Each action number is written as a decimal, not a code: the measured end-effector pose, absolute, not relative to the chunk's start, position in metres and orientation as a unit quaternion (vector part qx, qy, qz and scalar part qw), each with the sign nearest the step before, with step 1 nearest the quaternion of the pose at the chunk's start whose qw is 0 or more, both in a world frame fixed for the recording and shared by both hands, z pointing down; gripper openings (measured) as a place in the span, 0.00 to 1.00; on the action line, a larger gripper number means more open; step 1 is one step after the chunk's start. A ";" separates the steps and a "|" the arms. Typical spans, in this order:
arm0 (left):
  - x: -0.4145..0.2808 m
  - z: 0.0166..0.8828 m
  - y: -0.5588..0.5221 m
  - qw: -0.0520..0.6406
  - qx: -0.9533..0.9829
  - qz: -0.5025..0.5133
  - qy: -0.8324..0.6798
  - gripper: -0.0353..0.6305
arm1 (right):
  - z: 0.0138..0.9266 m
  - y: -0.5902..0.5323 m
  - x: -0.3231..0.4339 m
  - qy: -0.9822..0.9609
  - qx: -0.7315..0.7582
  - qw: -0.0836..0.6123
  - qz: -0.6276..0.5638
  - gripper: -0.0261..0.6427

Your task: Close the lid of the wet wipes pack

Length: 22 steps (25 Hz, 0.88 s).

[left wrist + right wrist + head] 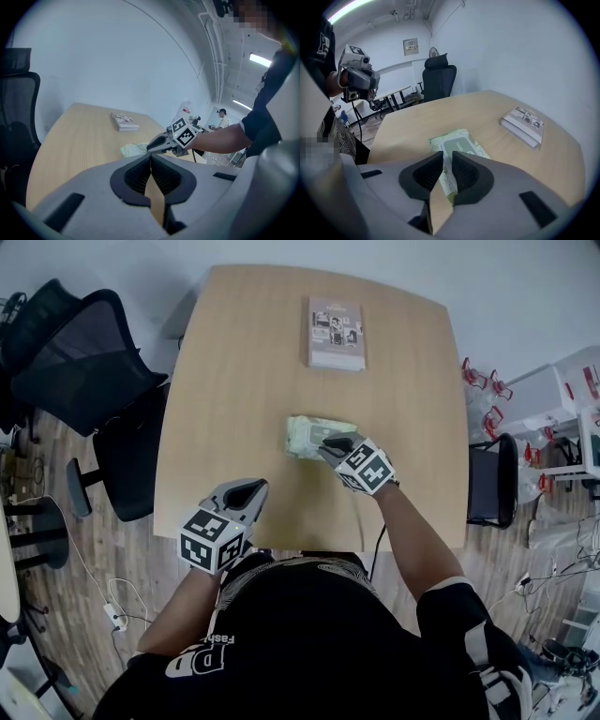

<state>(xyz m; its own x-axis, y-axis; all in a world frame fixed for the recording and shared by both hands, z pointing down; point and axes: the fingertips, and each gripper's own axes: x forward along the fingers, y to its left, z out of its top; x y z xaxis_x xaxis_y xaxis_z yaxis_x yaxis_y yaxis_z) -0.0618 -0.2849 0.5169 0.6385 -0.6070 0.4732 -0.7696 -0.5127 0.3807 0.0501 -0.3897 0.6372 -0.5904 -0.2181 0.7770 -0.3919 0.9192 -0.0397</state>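
The pale green wet wipes pack (314,435) lies flat in the middle of the wooden table (234,371). In the right gripper view its grey-green lid (458,144) faces up and looks flat on the pack. My right gripper (330,443) hangs just over the pack's near right part, pointing down at it. Its jaws (446,157) stand a narrow gap apart with nothing between them. My left gripper (251,488) hovers above the table's near edge, left of the pack, shut and empty. The left gripper view shows the pack (133,149) ahead, under the right gripper (157,144).
A book (336,332) lies at the table's far side, beyond the pack. Black office chairs (84,362) stand left of the table, and another chair (492,479) stands at its right edge. Cables run over the wooden floor (103,606).
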 end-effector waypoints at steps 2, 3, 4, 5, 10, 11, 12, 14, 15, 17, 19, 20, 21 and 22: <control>-0.062 0.517 -0.284 0.289 0.857 0.141 -0.403 0.08 | 0.639 -0.389 0.050 -0.885 0.183 0.414 0.106 0.13; -0.062 0.518 -0.284 0.290 0.856 0.141 -0.404 0.08 | 0.640 -0.390 0.051 -0.885 0.188 0.412 0.108 0.13; -0.062 0.518 -0.284 0.290 0.856 0.141 -0.404 0.08 | 0.640 -0.390 0.051 -0.885 0.193 0.408 0.111 0.13; -0.062 0.518 -0.284 0.291 0.855 0.141 -0.404 0.08 | 0.641 -0.389 0.051 -0.885 0.198 0.405 0.114 0.13; -0.061 0.520 -0.283 0.294 0.854 0.141 -0.405 0.08 | 0.646 -0.387 0.051 -0.882 0.211 0.405 0.112 0.13; -0.061 0.520 -0.283 0.294 0.854 0.141 -0.405 0.08 | 0.648 -0.387 0.051 -0.882 0.211 0.409 0.105 0.13; -0.060 0.520 -0.283 0.294 0.854 0.141 -0.405 0.08 | 0.649 -0.387 0.050 -0.881 0.209 0.413 0.097 0.13; -0.060 0.520 -0.283 0.294 0.854 0.142 -0.406 0.08 | 0.650 -0.385 0.049 -0.879 0.203 0.423 0.080 0.13; -0.060 0.520 -0.283 0.295 0.853 0.142 -0.406 0.08 | 0.650 -0.384 0.049 -0.879 0.200 0.428 0.069 0.13; -0.060 0.520 -0.283 0.295 0.853 0.141 -0.407 0.08 | 0.651 -0.384 0.048 -0.879 0.192 0.434 0.049 0.14; -0.060 0.520 -0.283 0.294 0.853 0.141 -0.407 0.08 | 0.652 -0.384 0.049 -0.879 0.188 0.436 0.042 0.14; -0.060 0.520 -0.282 0.294 0.853 0.141 -0.407 0.08 | 0.652 -0.384 0.049 -0.879 0.188 0.436 0.042 0.14; -0.059 0.520 -0.282 0.294 0.853 0.141 -0.407 0.08 | 0.652 -0.384 0.049 -0.879 0.190 0.435 0.043 0.14; -0.059 0.520 -0.281 0.294 0.853 0.141 -0.407 0.08 | 0.652 -0.384 0.049 -0.880 0.192 0.433 0.044 0.14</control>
